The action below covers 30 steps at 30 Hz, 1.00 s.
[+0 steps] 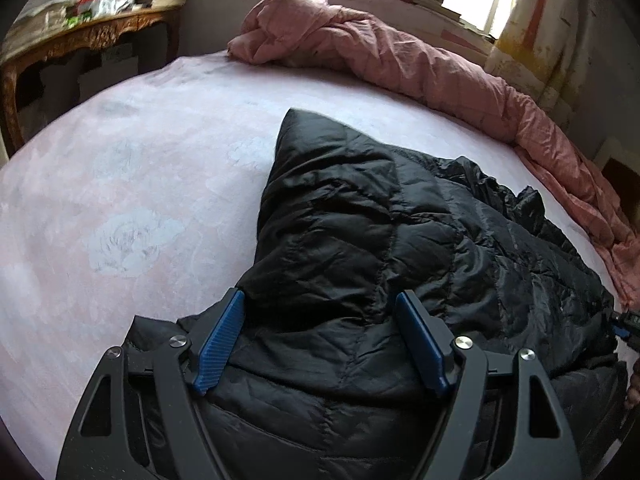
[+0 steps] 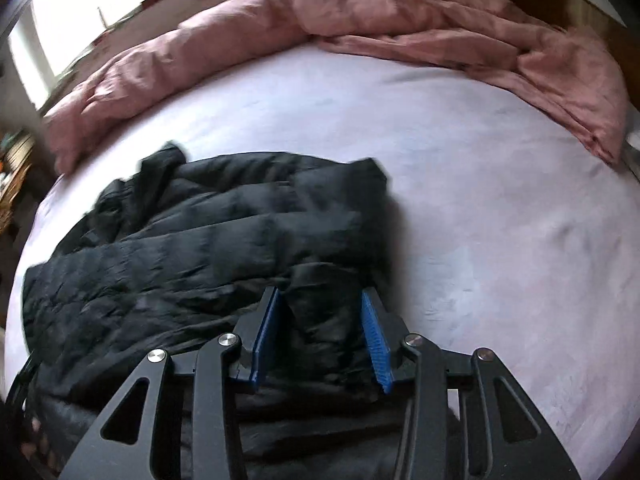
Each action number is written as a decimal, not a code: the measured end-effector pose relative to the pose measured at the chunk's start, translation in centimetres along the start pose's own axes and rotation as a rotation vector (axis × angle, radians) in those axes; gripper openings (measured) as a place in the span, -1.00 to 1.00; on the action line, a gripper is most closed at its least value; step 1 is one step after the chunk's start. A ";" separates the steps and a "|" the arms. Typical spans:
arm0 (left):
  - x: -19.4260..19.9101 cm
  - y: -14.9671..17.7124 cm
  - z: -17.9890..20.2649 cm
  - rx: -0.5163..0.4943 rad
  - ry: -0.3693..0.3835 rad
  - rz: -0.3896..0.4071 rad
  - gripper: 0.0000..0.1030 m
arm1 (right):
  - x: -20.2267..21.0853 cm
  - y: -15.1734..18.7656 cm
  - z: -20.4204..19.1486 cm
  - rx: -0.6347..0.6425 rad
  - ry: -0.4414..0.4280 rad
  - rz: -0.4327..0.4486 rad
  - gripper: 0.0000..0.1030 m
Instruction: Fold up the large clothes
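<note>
My left gripper (image 1: 320, 316) and right gripper (image 2: 322, 312) are matt black, with shiny metal rivets and ribbed blue pads (image 1: 222, 344). The black jacket (image 1: 380, 240) is quilted cloth with a slight sheen. The bed (image 1: 120, 200) sheet is smooth; the pink duvet (image 1: 400, 56) is crumpled cloth.

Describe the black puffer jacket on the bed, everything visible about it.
The black puffer jacket is quilted in stitched panels with a slightly shiny, nylon-looking shell. It lies crumpled and partly folded over itself on the pale pink bedsheet, one corner pointing toward the rumpled pink duvet. The left hand-held gripper and right hand-held gripper each have open jaws with jacket fabric between them.
</note>
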<state>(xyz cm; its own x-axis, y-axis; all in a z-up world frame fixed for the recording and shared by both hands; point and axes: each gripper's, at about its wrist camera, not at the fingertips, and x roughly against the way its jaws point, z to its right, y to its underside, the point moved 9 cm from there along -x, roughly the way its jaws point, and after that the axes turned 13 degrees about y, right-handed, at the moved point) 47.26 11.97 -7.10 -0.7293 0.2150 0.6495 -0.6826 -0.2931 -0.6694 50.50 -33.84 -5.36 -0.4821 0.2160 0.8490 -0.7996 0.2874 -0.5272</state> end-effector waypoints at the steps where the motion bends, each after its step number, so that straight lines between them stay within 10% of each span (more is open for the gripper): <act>1: 0.1 -0.1 0.2 -0.015 0.000 0.003 0.48 | -0.2 0.1 0.0 -0.003 -0.012 -0.004 -0.31; 2: 0.2 -0.2 0.4 -0.031 -0.003 0.006 0.48 | -0.2 0.2 -0.1 0.007 -0.038 0.005 -0.78; 11: 0.5 -0.8 0.3 -0.041 -0.003 0.025 0.33 | 4.0 -2.7 -0.1 -0.038 -0.097 0.247 -0.87; 17: 0.3 -0.6 0.5 -0.056 -0.004 0.016 0.33 | -0.9 -1.1 0.0 0.017 0.001 0.073 -0.84; 19: 0.9 -1.0 1.1 -0.080 0.016 0.044 0.33 | -0.3 -1.4 0.1 0.012 0.016 0.097 -0.75; 23: 2.4 -2.0 2.8 -0.144 0.030 0.122 0.33 | 2.5 -2.4 0.0 0.048 0.144 0.233 0.13; 30: 5.7 -3.6 5.3 -0.226 0.055 0.267 0.52 | 6.5 -3.2 -1.5 0.054 0.098 0.323 0.61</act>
<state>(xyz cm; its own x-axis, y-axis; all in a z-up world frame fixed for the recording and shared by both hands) 45.83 9.31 0.89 -0.8806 0.2100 0.4248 -0.4562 -0.1332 -0.8798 50.48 -31.93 1.78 -0.6791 0.3769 0.6299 -0.6304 0.1400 -0.7635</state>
